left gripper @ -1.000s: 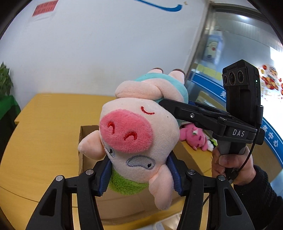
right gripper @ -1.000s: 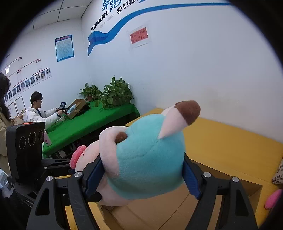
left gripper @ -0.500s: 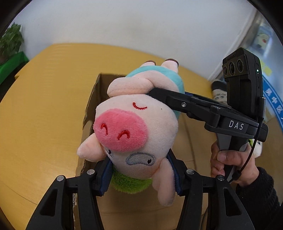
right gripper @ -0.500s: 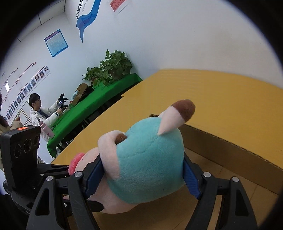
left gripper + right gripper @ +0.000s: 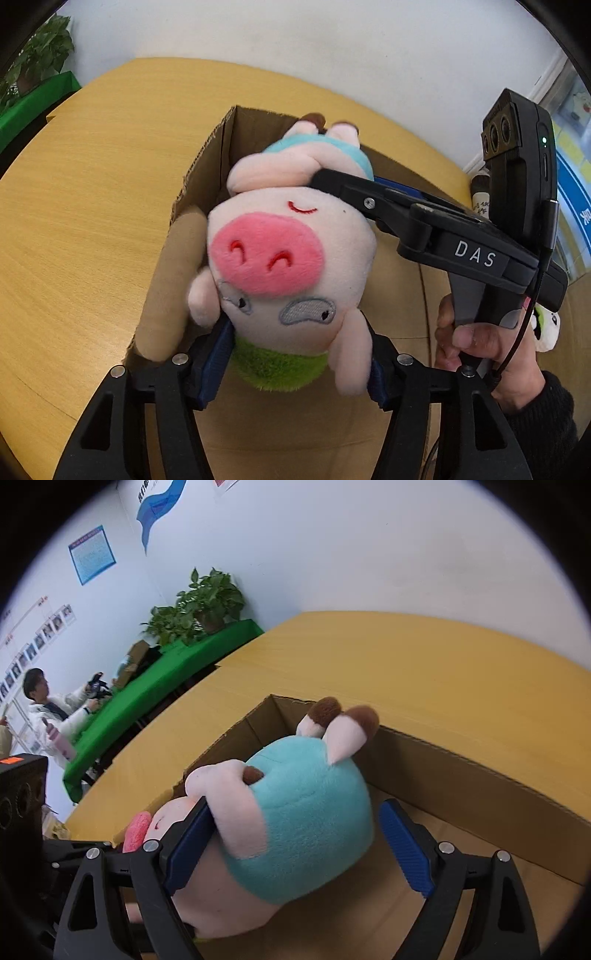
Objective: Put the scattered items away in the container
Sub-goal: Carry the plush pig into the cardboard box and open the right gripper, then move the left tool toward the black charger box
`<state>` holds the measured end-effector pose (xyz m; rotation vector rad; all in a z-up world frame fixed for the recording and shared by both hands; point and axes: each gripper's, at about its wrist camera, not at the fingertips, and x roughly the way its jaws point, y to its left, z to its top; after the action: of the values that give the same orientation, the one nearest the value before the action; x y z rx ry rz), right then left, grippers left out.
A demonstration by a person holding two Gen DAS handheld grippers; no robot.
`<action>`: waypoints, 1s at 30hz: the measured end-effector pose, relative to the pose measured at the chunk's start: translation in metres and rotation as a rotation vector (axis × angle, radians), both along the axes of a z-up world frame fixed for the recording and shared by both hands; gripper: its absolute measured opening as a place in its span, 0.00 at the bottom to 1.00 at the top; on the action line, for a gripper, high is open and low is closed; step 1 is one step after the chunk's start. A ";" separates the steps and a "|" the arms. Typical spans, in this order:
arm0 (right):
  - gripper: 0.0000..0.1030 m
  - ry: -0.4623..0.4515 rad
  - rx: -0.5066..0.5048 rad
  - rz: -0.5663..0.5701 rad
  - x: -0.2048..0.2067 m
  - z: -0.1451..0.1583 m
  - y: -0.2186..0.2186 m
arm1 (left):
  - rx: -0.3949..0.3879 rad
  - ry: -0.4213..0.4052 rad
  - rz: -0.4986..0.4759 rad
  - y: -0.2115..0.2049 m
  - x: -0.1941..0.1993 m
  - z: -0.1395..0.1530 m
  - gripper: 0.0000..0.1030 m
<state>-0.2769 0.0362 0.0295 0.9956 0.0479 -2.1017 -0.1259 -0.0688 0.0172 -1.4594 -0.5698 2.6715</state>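
Left gripper (image 5: 299, 354) jaws are opening, pads still touching the pig plush (image 5: 284, 258) at the head; right gripper (image 5: 295, 849) jaws are opening too, one pad already clear of the teal body. Plush is held low inside the cardboard box (image 5: 480, 775). Release step is judged underway; next, both grippers must be lifted clear. Both are pitched downward; a hand (image 5: 476, 343) grips the right handle.

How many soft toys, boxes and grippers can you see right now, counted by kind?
Soft toys: 2, the pig plush and a white and green plush
Cardboard box: 1
Grippers: 2, left gripper, right gripper
Total: 5
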 end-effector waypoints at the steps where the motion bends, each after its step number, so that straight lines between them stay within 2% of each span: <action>1: 0.87 0.007 0.006 -0.007 0.006 0.007 0.008 | -0.009 0.025 0.004 0.001 0.007 0.007 0.70; 4: 0.88 0.043 0.019 -0.058 0.032 0.035 0.032 | -0.049 0.112 0.008 0.006 0.034 0.036 0.81; 6: 0.88 0.080 0.039 -0.116 0.060 0.058 0.049 | -0.078 0.169 0.007 0.007 0.052 0.055 0.83; 8: 0.89 0.112 0.050 -0.165 0.095 0.080 0.066 | -0.102 0.226 -0.010 -0.002 0.065 0.074 0.95; 11: 0.98 0.169 0.056 -0.216 0.150 0.108 0.084 | -0.145 0.307 -0.053 0.011 0.090 0.095 0.96; 13: 0.99 0.200 0.067 -0.263 0.186 0.118 0.095 | -0.165 0.342 -0.074 0.019 0.105 0.107 1.00; 16: 0.99 0.209 0.085 -0.334 0.237 0.116 0.111 | -0.188 0.381 -0.110 0.032 0.126 0.116 1.00; 20: 0.99 0.184 0.110 -0.417 0.283 0.101 0.129 | -0.208 0.403 -0.159 0.055 0.163 0.112 1.00; 25: 0.99 0.160 0.135 -0.456 0.315 0.078 0.142 | -0.211 0.412 -0.221 0.077 0.189 0.107 1.00; 30: 0.99 0.157 0.138 -0.448 0.330 0.070 0.145 | -0.211 0.417 -0.245 0.087 0.208 0.108 1.00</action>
<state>0.0531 0.1811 0.0997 0.9874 0.0532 -2.6148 0.0824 0.0182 0.1252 -0.8844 -0.0761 2.7725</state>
